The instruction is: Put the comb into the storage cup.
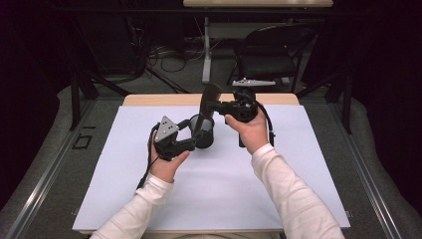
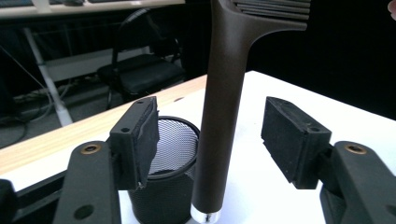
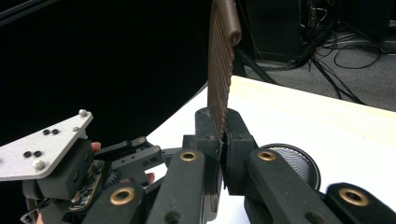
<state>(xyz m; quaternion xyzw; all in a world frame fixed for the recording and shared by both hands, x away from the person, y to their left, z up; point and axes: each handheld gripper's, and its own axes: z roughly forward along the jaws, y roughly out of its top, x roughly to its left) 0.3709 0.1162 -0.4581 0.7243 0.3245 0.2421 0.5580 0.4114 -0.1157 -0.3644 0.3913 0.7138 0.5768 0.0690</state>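
While I hold both claws over the table, this is how things stand.

Right claw (image 3: 223, 140): clamped tight on the brown comb (image 1: 209, 102), teeth end pinched between my pads.
Left claw (image 2: 210, 135): jaws apart, pads clear of the comb handle that hangs between them.
Comb: upright, its handle tip at the rim of the black mesh cup (image 1: 202, 132).
Surface: white sheet (image 1: 214, 184) over a pale wooden tabletop (image 1: 164, 99).
Room: dark, a black chair (image 1: 271, 55) and cables on the floor behind.
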